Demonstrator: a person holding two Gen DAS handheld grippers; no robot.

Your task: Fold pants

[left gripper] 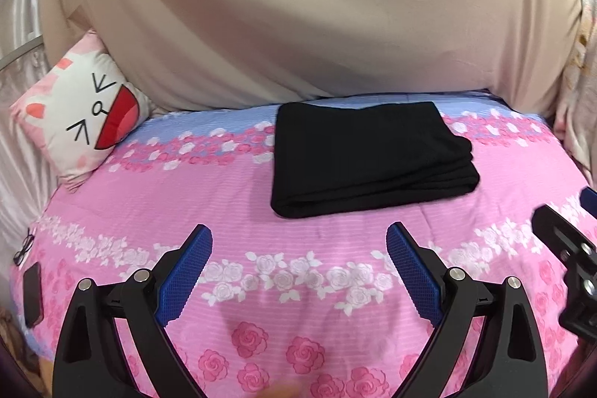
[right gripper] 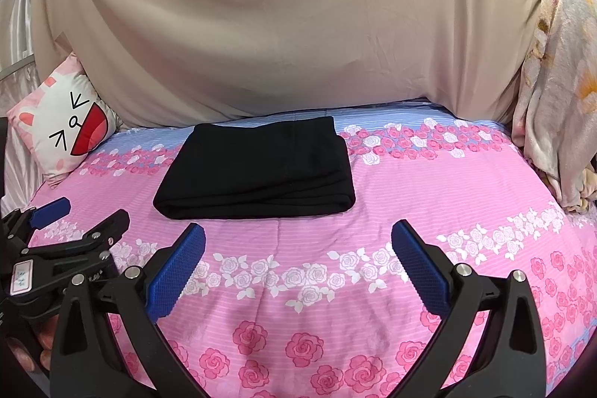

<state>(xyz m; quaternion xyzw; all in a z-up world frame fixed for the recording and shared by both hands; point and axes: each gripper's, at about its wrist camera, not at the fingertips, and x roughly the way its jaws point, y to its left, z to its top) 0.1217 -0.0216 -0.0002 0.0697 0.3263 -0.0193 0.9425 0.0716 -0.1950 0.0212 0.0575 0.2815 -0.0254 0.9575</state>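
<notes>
The black pants [left gripper: 367, 157] lie folded into a compact rectangle on the pink flowered bedspread [left gripper: 224, 204], toward the far side of the bed. They also show in the right wrist view [right gripper: 257, 168]. My left gripper [left gripper: 299, 237] is open and empty, held above the bedspread a little nearer than the pants. My right gripper [right gripper: 298, 235] is open and empty too, nearer than the pants and to their right. Each gripper shows at the edge of the other's view: the right one [left gripper: 571, 256] and the left one [right gripper: 56, 237].
A cat-face cushion [left gripper: 80, 110] leans at the far left. A beige sheet [left gripper: 298, 6] hangs behind the bed. A flowered blanket [right gripper: 556, 81] hangs at the right. A dark phone [left gripper: 33, 293] and glasses [left gripper: 24, 245] lie at the bed's left edge.
</notes>
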